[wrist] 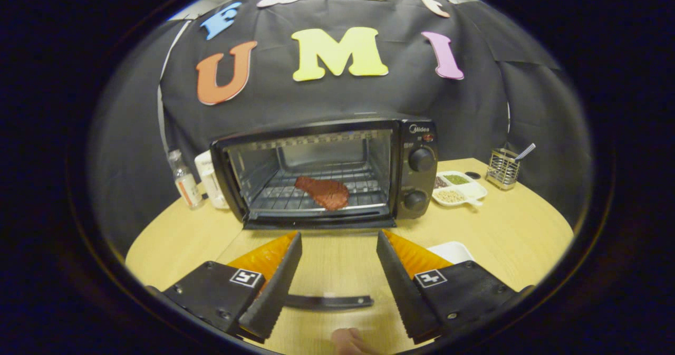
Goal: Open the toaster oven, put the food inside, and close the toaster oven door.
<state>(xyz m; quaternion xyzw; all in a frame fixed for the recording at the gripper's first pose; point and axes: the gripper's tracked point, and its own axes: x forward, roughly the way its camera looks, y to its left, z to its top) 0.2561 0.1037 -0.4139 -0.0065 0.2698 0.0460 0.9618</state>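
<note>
Here the food (322, 192) lies on the rack inside the toaster oven (327, 173); its open door (321, 257) lies flat, handle (327, 301) crosswise between my tongs (337, 281), which stand open and empty above the worktop (506, 228).

Your round wooden tabletop (506, 228) is evenly and brightly lit from above, with only soft shadows under the black toaster oven (327, 173). Its open glass door (321, 255) reflects the wood. Straight edges bow toward the rim of your fisheye view, and the spread black-and-orange gripper (338, 239) looks stretched.
</note>
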